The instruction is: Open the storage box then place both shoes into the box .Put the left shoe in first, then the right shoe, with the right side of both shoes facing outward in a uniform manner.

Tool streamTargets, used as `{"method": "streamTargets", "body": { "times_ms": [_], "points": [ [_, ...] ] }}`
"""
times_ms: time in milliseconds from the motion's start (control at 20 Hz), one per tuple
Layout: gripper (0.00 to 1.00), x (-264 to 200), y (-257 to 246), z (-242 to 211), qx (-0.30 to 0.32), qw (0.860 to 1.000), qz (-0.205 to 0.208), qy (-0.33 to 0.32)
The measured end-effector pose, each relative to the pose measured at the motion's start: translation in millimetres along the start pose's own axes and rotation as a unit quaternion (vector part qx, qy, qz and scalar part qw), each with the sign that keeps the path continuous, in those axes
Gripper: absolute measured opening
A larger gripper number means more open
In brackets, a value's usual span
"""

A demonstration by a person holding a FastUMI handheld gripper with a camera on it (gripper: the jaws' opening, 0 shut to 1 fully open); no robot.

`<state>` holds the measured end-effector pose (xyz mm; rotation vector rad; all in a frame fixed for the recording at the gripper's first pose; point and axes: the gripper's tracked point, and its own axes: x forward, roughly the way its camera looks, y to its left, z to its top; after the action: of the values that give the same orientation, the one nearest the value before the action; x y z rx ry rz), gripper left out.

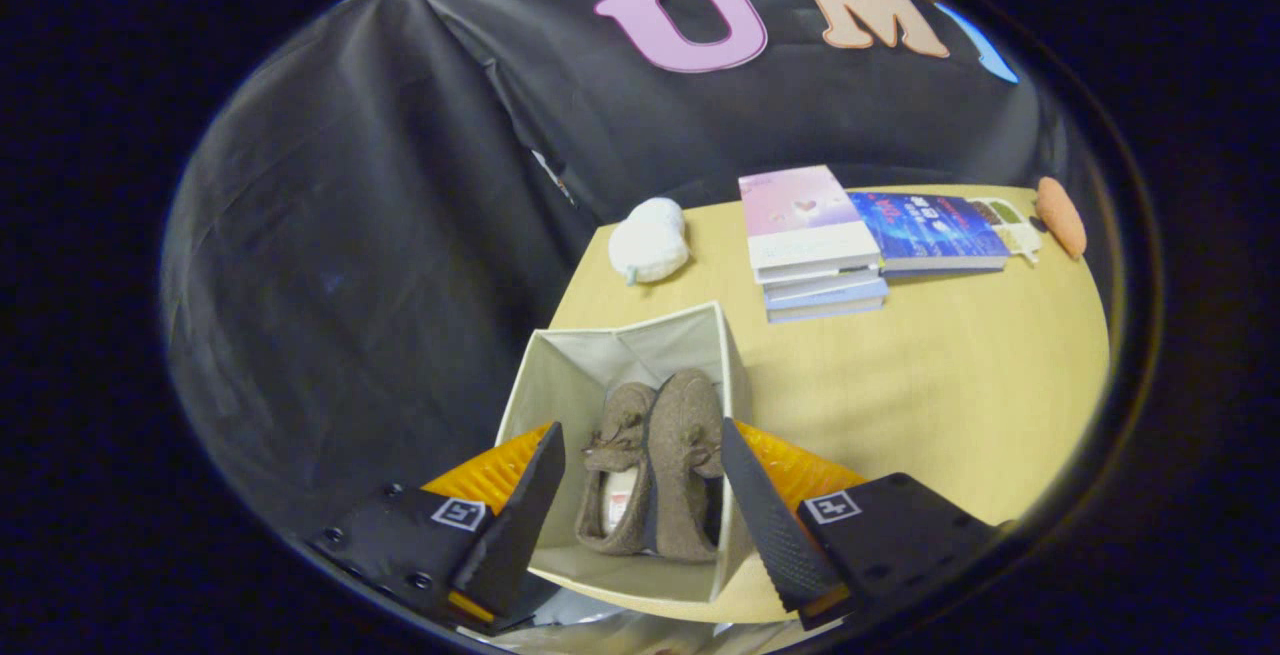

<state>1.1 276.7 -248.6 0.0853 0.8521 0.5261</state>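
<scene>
An open beige fabric storage box stands at the near left corner of the wooden table. Two grey-brown felt shoes lie inside it, side by side on their sides. The left one shows its pale insole. The right one shows its outer side with a small bow. My gripper hovers above the box, open, with nothing held. Its fingers stand wide apart, one to each side of the shoes.
Beyond the box lies a white plush toy. A stack of books sits further right, with a blue book beside it and an orange object at the far corner. Black cloth walls the booth.
</scene>
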Motion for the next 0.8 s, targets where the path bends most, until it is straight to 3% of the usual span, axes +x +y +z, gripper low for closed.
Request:
{"method": "streamTargets", "body": {
  "times_ms": [200,400,800],
  "points": [
    [0.99,-35,-33,10,-0.030,0.997,-0.037,-0.058],
    [0.99,-76,-58,25,-0.002,0.990,-0.059,-0.131],
    [0.98,-180,-111,85,-0.024,0.943,-0.159,-0.291]
  ]
}}
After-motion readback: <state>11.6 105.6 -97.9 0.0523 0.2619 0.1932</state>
